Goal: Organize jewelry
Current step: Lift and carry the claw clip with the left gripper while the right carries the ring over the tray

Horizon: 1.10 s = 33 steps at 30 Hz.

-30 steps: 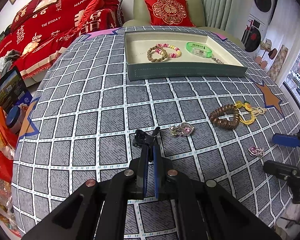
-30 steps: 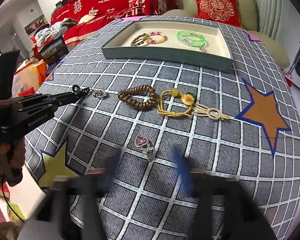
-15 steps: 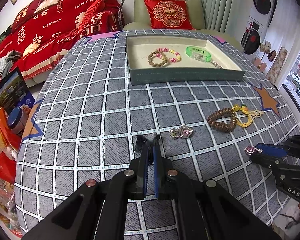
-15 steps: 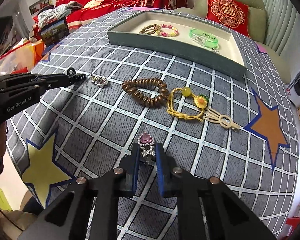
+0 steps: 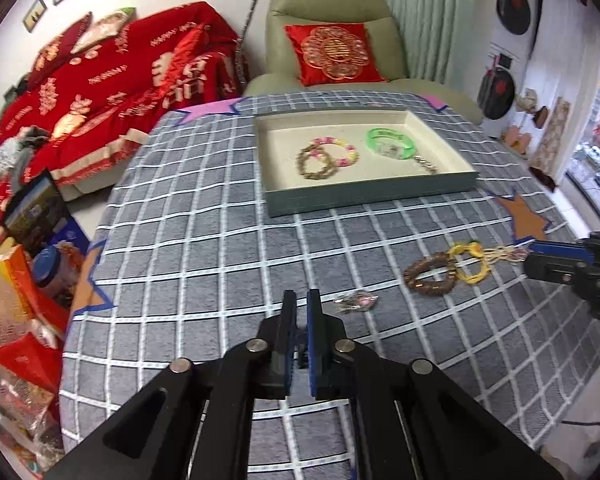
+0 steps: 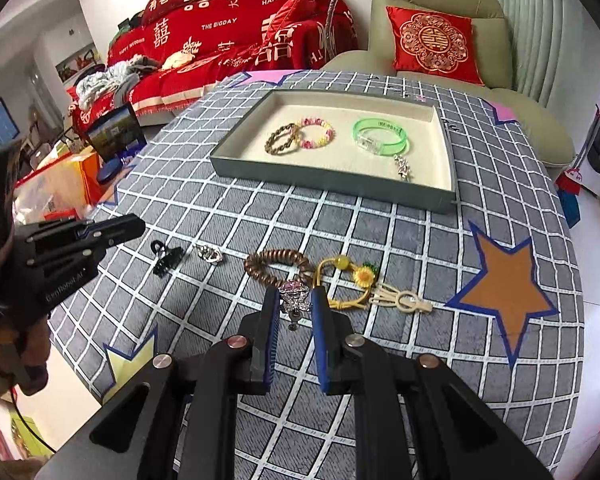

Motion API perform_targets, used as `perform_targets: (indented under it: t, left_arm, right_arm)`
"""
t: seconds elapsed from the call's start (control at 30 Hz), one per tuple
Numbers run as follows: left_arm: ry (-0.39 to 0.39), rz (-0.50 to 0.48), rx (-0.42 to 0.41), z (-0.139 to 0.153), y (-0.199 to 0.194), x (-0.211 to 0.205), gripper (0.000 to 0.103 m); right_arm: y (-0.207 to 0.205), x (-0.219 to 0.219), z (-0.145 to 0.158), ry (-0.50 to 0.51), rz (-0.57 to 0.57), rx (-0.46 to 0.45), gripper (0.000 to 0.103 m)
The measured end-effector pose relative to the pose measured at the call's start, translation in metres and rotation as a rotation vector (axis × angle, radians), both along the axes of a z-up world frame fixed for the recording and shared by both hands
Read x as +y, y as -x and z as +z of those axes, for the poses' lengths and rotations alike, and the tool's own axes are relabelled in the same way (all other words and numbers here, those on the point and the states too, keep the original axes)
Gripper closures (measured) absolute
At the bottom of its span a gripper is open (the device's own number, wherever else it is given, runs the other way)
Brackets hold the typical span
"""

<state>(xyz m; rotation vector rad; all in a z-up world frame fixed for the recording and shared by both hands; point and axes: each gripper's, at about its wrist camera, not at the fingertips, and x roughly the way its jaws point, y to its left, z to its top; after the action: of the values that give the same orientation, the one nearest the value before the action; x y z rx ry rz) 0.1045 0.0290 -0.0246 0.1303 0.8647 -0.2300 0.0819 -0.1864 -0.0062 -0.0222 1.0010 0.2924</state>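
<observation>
1. Gripping a pink-stone ring (image 6: 295, 299), the right hand-held gripper (image 6: 295, 300) has its two blue-padded fingers (image 6: 271, 312) closed against the ring's sides, above the table (image 6: 380, 240).
2. Just past that ring lie a brown bead bracelet (image 6: 278, 266) and a yellow cord charm (image 6: 348, 280) on the checked cloth.
3. The left hand-held gripper (image 5: 301, 308) is nearly clenched, with only a narrow slit between its fingers and nothing held in it.
4. A black hair clip (image 6: 166, 258) lies free on the table just beside a small silver ring (image 6: 209, 253).
5. The grey tray (image 6: 332, 182) farther back holds a twisted bracelet (image 6: 281, 140), a pink-and-yellow bracelet (image 6: 318, 133) and a green bangle (image 6: 380, 136).
</observation>
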Motion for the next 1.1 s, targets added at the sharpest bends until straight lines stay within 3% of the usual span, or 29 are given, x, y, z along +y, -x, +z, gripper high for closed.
perform_targets:
  t: [0.17, 0.23, 0.27, 0.3, 0.33, 0.5, 0.7, 0.8, 0.87, 1.0, 1.03, 1.1]
  left_arm:
    - [0.079, 0.033, 0.065, -0.015, 0.000, 0.015, 0.088]
    - [0.073, 0.033, 0.075, -0.019, 0.001, 0.016, 0.085]
    - [0.061, 0.033, 0.075, -0.020, 0.001, 0.015, 0.071]
    - [0.044, 0.036, 0.076, -0.021, 0.001, 0.015, 0.009]
    - [0.021, 0.058, 0.044, -0.019, 0.003, 0.014, 0.000]
    - [-0.041, 0.029, 0.013, -0.022, -0.003, 0.002, 0.000]
    - [-0.088, -0.007, 0.105, -0.055, -0.026, -0.009, 0.000]
    - [-0.066, -0.024, 0.139, -0.063, -0.028, -0.009, 0.017]
    - [-0.050, -0.021, 0.140, -0.064, -0.028, -0.007, 0.018]
    - [-0.027, -0.043, 0.136, -0.064, -0.025, -0.007, 0.045]
    - [-0.021, -0.052, 0.134, -0.063, -0.024, -0.008, 0.060]
    - [-0.021, -0.067, 0.133, -0.061, -0.023, -0.010, 0.068]
  right_arm:
    - [0.005, 0.002, -0.012, -0.015, 0.006, 0.033, 0.086]
    - [0.006, 0.002, -0.015, -0.020, 0.008, 0.044, 0.086]
    - [0.006, 0.002, -0.016, -0.024, 0.008, 0.048, 0.086]
    - [0.006, 0.002, -0.016, -0.027, 0.007, 0.049, 0.086]
    - [0.006, 0.002, -0.016, -0.031, 0.007, 0.049, 0.086]
    - [0.006, 0.004, -0.013, -0.040, 0.011, 0.042, 0.086]
    - [0.006, 0.005, -0.010, -0.045, 0.010, 0.041, 0.086]
    - [0.007, 0.003, -0.006, -0.043, 0.009, 0.036, 0.086]
    - [0.007, 0.001, -0.004, -0.043, 0.007, 0.034, 0.086]
    - [0.004, -0.004, -0.005, -0.063, -0.007, 0.039, 0.086]
    - [0.004, -0.005, -0.005, -0.071, -0.011, 0.042, 0.086]
    - [0.003, -0.007, -0.007, -0.082, -0.015, 0.049, 0.086]
